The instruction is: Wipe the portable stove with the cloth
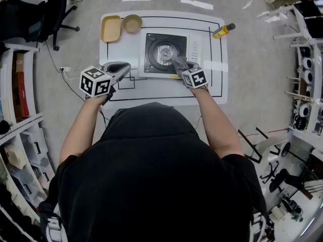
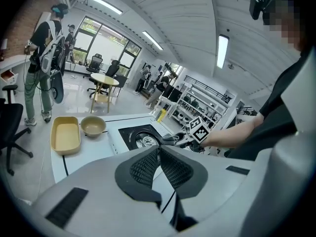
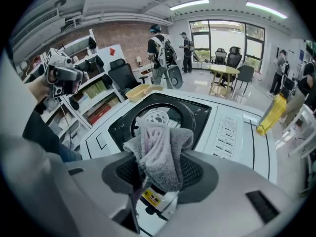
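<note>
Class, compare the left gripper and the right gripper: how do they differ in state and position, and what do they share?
The right gripper is clamped on a grey cloth; the left gripper is shut on nothing. The right gripper sits over the portable stove; the left gripper hangs beside it, over the white table. Both have their jaws closed.

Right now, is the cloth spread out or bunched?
Bunched. The cloth is wadded in folds, clamped in the right hand-held gripper over the portable stove.

White worktop (image 1: 214, 82) with thin black lines. White portable stove (image 1: 193, 48) with a black burner well. Grey cloth (image 3: 159, 154). Pale yellow tray (image 1: 110, 28) and tan bowl (image 1: 132, 23) at the worktop's far left corner.
</note>
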Available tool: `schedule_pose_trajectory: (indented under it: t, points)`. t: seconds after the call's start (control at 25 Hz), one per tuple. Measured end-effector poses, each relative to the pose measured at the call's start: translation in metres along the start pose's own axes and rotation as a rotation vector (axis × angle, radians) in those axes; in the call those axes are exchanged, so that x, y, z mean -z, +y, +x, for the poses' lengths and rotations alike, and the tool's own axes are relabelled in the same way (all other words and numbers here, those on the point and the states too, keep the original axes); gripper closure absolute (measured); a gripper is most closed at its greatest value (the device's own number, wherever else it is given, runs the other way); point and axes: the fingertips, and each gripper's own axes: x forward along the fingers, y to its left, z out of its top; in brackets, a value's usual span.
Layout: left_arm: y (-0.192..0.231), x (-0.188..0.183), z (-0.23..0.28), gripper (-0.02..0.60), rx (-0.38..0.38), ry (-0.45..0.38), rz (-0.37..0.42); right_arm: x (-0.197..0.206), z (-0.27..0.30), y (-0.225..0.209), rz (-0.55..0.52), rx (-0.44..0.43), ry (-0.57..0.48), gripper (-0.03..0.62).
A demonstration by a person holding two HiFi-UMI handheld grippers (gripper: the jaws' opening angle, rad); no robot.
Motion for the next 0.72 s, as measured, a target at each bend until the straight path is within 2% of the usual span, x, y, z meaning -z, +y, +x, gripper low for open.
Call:
schedule_pose_trajectory:
  t: [0.16, 0.36, 0.72]
  points:
    - [0.0, 0.004, 0.0, 0.546, 0.004, 0.006, -0.003, -0.003, 0.002, 0.006, -0.048, 0.012, -0.001, 0.39]
    - [0.002, 0.007, -0.002, 0.546, 0.0, 0.007, -0.008, -0.007, 0.002, 0.017, -0.158, 0.021, -0.003, 0.39]
    - [0.011, 0.013, -0.011, 0.546, -0.02, -0.001, -0.025, -0.012, 0.019, 0.067, -0.285, -0.064, 0.009, 0.39]
